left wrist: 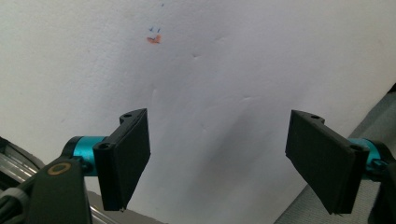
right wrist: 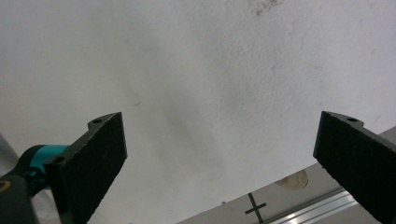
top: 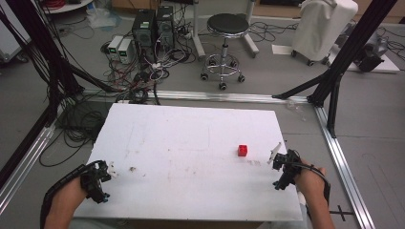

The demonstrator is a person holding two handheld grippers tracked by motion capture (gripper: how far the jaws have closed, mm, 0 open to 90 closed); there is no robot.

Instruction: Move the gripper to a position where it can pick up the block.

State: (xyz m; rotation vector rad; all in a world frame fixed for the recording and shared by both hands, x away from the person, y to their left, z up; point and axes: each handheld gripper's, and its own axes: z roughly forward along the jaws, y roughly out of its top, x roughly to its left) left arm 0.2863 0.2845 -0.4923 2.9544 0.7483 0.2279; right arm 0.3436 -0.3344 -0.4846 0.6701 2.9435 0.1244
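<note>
A small red block (top: 242,150) sits on the white table (top: 191,143), right of centre. My right gripper (top: 274,157) is held just right of the block near the table's right edge. In its own view the right gripper (right wrist: 219,163) has its jaws wide apart over bare white surface. My left gripper (top: 111,169) hovers at the table's front left corner. Seen from its own camera, the left gripper (left wrist: 217,158) is open too, nothing between its black pads (left wrist: 126,154), and a small orange mark (left wrist: 153,39) lies ahead.
A brownish smudge (top: 132,168) marks the table close to the left gripper. Beyond the far edge stand a black stool (top: 227,28), computer towers (top: 153,26) and tangled cables (top: 138,76). Black frame struts (top: 334,71) rise at the right. Aluminium rails (top: 341,162) run along the floor.
</note>
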